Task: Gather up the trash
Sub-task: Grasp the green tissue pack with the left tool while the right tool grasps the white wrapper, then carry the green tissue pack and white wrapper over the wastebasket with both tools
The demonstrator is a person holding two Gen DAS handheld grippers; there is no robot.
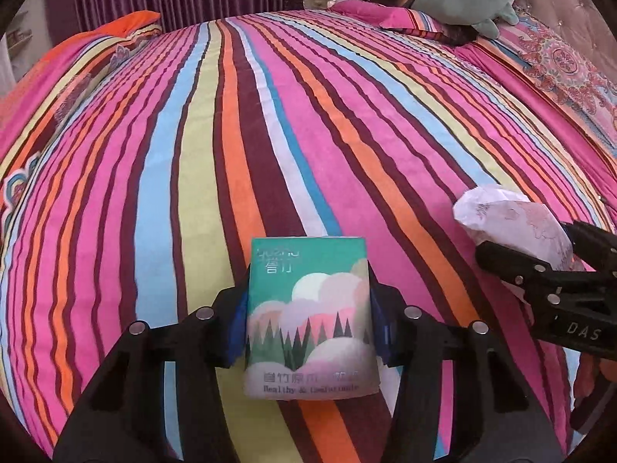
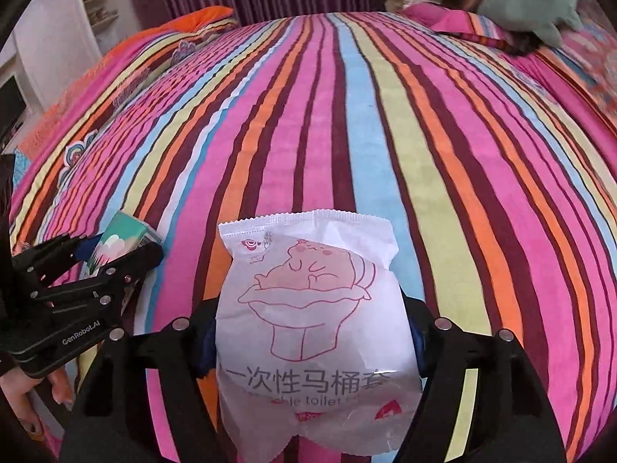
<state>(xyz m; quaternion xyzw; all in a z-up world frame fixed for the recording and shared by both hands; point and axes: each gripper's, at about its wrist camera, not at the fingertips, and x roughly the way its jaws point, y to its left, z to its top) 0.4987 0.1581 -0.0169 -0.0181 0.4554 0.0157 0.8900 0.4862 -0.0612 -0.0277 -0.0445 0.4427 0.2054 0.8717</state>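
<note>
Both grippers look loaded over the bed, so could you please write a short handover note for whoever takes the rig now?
Left gripper: shut on the green tissue pack, held above the striped bedspread.
Right gripper: shut on the white toilet seat cover packet, beside the left.
Done: both pieces picked up.
Left: drop them in a bin; none is in view. No other loose trash shows on the bed.

White packet's [image 2: 312, 332] lower edge past the frame bottom; small print on green packet [image 1: 308, 316] blurred.
</note>
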